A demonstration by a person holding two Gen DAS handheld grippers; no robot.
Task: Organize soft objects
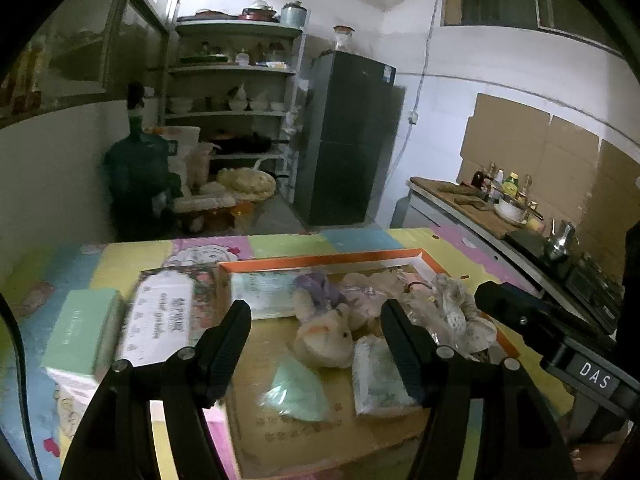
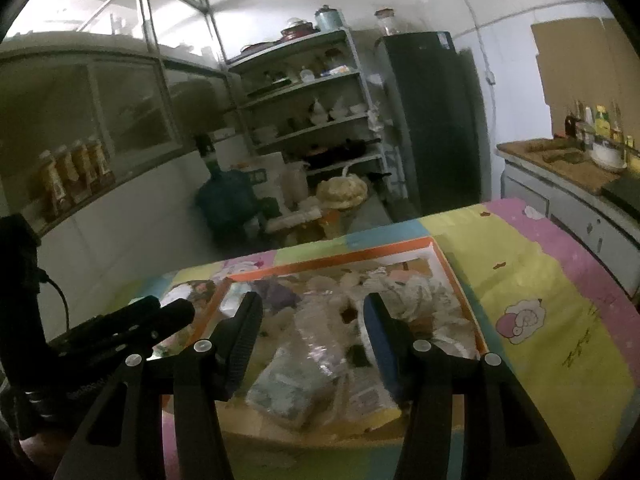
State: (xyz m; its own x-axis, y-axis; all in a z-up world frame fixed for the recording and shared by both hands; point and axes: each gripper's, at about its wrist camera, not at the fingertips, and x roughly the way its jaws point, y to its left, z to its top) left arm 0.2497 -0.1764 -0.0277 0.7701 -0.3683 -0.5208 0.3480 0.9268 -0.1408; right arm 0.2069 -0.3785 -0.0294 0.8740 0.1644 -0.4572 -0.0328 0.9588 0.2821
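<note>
An orange-rimmed cardboard box lies open on the table and holds soft things: a cream plush bunny, a purple plush, a mint bag, a pale wrapped pack and a crumpled floral cloth. My left gripper is open and empty above the bunny. My right gripper is open and empty over the same box, above clear plastic bags. The right gripper's body shows at the right of the left wrist view.
A floral card box and a mint green box lie left of the orange box on the colourful play mat. Behind stand shelves, a dark fridge, a water jug and a kitchen counter.
</note>
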